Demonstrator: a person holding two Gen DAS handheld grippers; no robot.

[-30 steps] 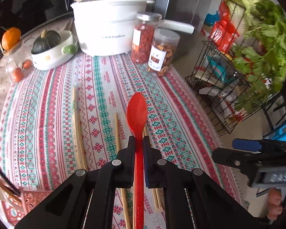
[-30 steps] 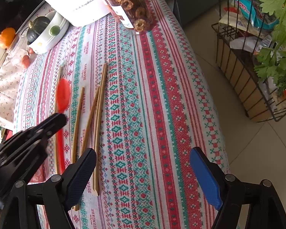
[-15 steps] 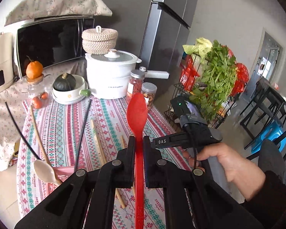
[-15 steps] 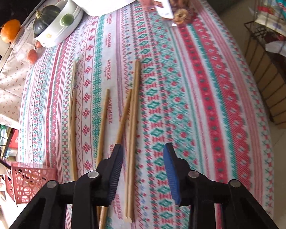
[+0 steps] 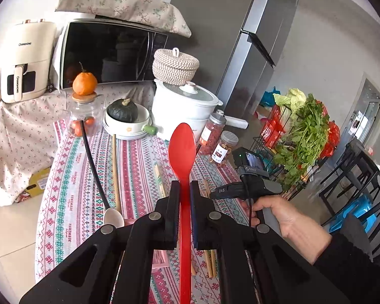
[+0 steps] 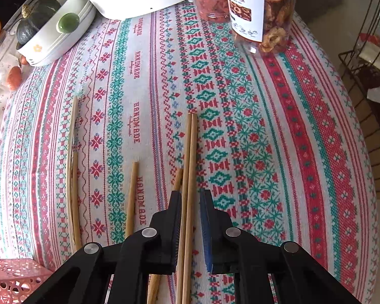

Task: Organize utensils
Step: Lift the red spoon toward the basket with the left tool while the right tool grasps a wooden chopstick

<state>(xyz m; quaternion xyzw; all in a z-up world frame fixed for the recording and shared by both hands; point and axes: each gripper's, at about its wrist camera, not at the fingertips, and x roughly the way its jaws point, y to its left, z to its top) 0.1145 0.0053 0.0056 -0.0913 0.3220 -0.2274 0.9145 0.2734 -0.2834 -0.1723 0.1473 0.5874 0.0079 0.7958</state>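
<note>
Progress looks partial: left hand-held gripper [image 5: 184, 195] is clamped on the red spoon [image 5: 182, 149], lifted above the bench [image 6: 278, 126]; right hand-held gripper [image 6: 191, 202] is narrowly open, straddling a pair of chopsticks [image 6: 191, 152] mid-bench, not yet pinched. More chopsticks lie toward the left edge; pink basket [image 6: 10, 276] sits at the near-left corner. Tablecloth reads "HANDMADE"; jar [image 6: 261, 10] label "山楂"; air fryer [image 5: 25, 60] "CHANGHONG".

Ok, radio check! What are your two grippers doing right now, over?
Left gripper shut on long red plastic spoon, raised above table. Right gripper open, straddling pair of long wooden chopsticks on striped tablecloth. Shorter loose chopstick crowding its left finger.
</note>
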